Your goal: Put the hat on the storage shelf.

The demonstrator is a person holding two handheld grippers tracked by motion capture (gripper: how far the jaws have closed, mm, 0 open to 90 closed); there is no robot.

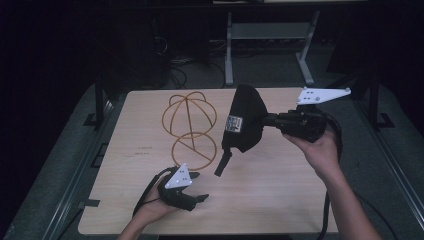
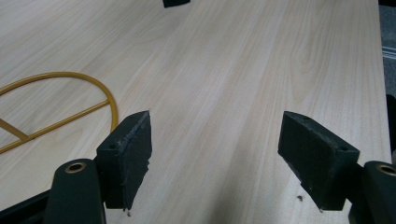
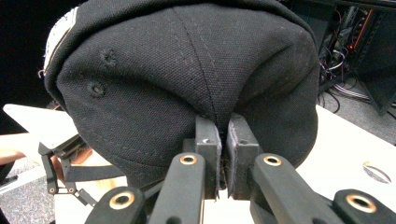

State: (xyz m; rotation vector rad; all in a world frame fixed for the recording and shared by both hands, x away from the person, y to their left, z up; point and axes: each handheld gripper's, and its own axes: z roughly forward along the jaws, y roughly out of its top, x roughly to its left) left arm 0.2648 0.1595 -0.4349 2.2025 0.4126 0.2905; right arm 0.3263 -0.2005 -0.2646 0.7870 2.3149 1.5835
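Right claw (image 1: pixel 270 120) pinches the cap's (image 1: pixel 243 120) crown, lifting it beside the wire stand (image 1: pixel 189 129) at centre frame, probably for hanging there, while the left claw (image 1: pixel 197 187) waits spread apart.

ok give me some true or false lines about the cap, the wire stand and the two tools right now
1. The right tool is shut on the black cap. True.
2. The cap lies flat on the table. False: it is held up in the air above the table, its strap hanging down.
3. The left tool has its jaws open with nothing between them. True.
4. The cap already sits on the wire stand. False: the stand is bare and the cap is beside it.
5. The left tool grips the wire stand. False: it is low over the table near the stand's base ring, holding nothing.
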